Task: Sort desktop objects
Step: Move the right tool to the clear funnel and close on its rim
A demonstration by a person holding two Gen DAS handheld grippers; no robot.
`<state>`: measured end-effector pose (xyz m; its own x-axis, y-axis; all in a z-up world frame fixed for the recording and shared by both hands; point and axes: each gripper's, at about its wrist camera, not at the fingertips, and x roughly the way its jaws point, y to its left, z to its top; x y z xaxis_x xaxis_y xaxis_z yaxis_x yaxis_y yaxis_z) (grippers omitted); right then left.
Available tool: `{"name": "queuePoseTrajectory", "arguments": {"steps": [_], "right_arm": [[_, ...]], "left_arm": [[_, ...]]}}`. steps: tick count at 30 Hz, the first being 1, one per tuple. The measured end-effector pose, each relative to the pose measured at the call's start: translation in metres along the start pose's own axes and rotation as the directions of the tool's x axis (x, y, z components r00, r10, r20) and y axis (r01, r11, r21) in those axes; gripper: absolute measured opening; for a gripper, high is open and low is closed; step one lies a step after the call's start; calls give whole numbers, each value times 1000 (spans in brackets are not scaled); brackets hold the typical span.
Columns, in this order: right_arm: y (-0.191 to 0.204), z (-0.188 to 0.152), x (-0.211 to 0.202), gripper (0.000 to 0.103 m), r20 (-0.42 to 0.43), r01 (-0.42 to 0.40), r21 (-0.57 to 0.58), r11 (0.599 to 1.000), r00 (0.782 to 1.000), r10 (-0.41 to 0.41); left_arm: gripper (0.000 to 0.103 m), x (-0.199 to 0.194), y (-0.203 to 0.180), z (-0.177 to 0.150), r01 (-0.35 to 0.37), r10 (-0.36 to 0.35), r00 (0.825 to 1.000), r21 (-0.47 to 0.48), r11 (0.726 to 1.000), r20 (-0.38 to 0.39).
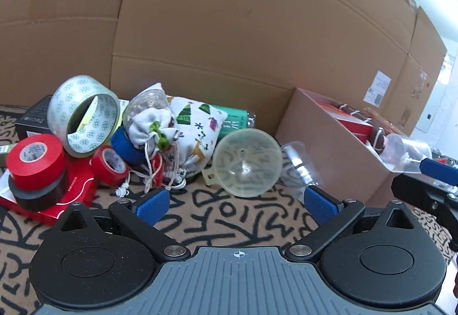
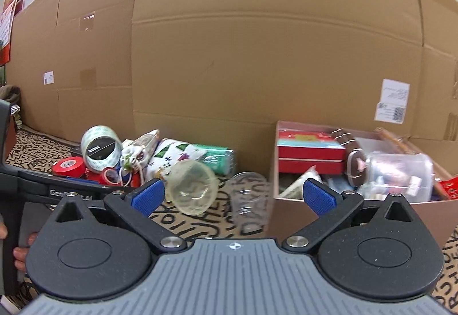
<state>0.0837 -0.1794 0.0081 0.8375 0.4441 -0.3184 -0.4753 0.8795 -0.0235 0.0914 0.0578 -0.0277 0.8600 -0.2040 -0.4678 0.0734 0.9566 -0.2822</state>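
My left gripper point(image 1: 236, 204) is open, low over the patterned cloth, with nothing between its blue pads. Just ahead of it a translucent funnel point(image 1: 247, 162) lies on its side, and a clear plastic cup point(image 1: 297, 166) lies to the funnel's right. My right gripper point(image 2: 233, 197) is open too and holds nothing. In the right wrist view the funnel point(image 2: 191, 186) is just right of the left pad, and the cup point(image 2: 247, 194) lies in the middle. A clear lidded jar point(image 2: 400, 174), blurred, is in the open cardboard box point(image 2: 289, 209), to the right of the right fingertip.
A heap at the left holds red tape rolls point(image 1: 35, 160), a patterned wide tape roll point(image 1: 83, 114), a drawstring Christmas bag point(image 1: 189, 129), a green bottle point(image 1: 232, 120) and a red box point(image 1: 77, 189). Tall cardboard walls point(image 1: 229, 29) close the back. A hand point(image 2: 17, 252) holds the left gripper's handle.
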Motion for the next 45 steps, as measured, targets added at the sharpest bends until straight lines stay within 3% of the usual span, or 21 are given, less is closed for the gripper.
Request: {"name": "queuePoseTrajectory", "arguments": {"steps": [12, 16, 21, 27, 29, 37, 39, 41, 45], "right_arm": [[18, 3, 48, 102, -47, -12, -31, 999, 999, 10], [21, 4, 62, 102, -60, -7, -43, 999, 998, 4], [23, 3, 79, 101, -77, -2, -64, 998, 997, -3], [24, -3, 90, 94, -104, 0, -93, 996, 995, -10], [27, -6, 93, 92, -101, 9, -114, 993, 995, -21], [38, -12, 105, 85, -71, 64, -206, 976, 994, -80], [39, -12, 107, 78, -60, 73, -222, 972, 994, -88], [40, -12, 108, 67, -66, 44, -219, 975, 996, -59], [42, -16, 119, 63, -103, 20, -223, 975, 994, -44]], "left_arm": [[97, 51, 22, 10, 46, -48, 997, -34, 998, -60], [90, 63, 27, 13, 73, -78, 993, -48, 996, -89], [82, 74, 23, 16, 87, -85, 990, 11, 996, -109], [66, 88, 20, 22, 108, -100, 986, 54, 993, -135], [57, 94, 20, 23, 113, -104, 983, 56, 992, -150], [55, 110, 27, 25, 103, -97, 982, 30, 994, -160], [55, 111, 29, 25, 97, -93, 985, 18, 995, -148], [54, 111, 32, 25, 93, -91, 986, 9, 996, -137], [54, 114, 33, 27, 94, -92, 987, 13, 995, -131]]}}
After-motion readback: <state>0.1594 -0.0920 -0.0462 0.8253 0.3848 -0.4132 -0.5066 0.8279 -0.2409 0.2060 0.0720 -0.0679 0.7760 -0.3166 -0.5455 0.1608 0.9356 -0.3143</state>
